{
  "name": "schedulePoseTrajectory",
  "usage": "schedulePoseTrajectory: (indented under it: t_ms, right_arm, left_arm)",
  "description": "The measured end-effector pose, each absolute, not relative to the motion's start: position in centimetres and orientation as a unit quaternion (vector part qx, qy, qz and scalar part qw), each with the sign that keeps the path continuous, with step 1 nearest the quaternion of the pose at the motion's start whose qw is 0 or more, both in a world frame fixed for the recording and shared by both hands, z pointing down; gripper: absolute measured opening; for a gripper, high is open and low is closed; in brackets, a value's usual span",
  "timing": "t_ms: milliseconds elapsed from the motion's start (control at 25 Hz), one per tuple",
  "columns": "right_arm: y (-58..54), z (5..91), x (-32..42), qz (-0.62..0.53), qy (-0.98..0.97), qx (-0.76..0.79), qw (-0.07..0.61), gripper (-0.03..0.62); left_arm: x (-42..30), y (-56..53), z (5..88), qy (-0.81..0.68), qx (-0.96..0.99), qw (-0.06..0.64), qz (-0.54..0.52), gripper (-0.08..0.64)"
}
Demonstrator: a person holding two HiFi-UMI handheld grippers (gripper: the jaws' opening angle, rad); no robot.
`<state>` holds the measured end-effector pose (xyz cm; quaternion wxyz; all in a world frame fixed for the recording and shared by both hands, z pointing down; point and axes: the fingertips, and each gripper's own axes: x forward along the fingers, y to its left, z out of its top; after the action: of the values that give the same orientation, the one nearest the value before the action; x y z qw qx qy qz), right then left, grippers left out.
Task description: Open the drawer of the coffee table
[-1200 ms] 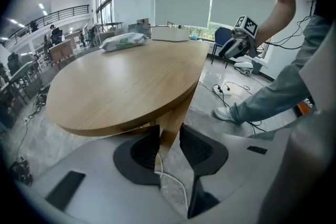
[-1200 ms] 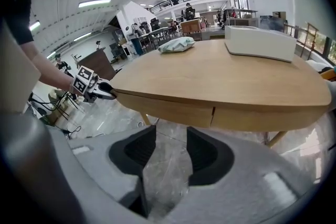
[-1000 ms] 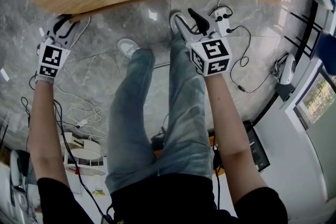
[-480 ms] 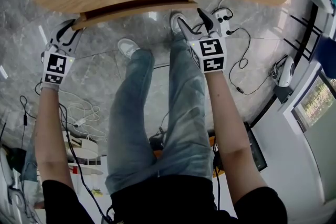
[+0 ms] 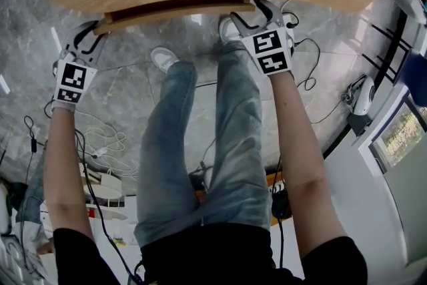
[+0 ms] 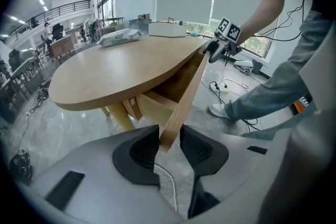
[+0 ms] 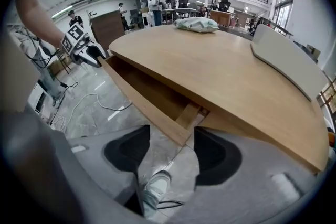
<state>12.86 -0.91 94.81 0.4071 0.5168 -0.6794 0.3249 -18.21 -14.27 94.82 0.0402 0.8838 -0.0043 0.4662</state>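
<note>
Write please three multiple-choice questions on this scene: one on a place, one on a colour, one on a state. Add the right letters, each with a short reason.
1. Where does the left gripper grip?
A. on a table leg
B. on the end of the drawer front
C. on a cable on the floor

2. What colour are the person's trousers?
A. black
B. white
C. blue

3. In what state is the drawer?
A. fully shut
B. pulled partly out
C. lying on the floor

Answers:
1 B: in the left gripper view both pads press on the end of that board.
2 C: the head view shows faded blue denim on both legs.
3 B: its open inside shows below the table top, still under the table.
</note>
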Motion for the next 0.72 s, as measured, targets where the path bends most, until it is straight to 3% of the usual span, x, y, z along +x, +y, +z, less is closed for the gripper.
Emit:
schedulePoseTrajectory:
  t_ms: [160, 720]
  right_arm:
    - [-1.1, 95.1, 12.6, 0.322, -0.681, 0.507, 0.419, 0.206]
    - [2.3, 94.9, 11.8, 0.316, -0.678, 0.483, 0.455, 0.181]
  left_arm:
    - [-18.2, -14.2, 94.9, -0.01, 0.881, 0.041, 0.471, 0.137]
    - [-19.6, -10.5, 95.0, -0.025, 0.871, 0.063, 0.487, 0.141]
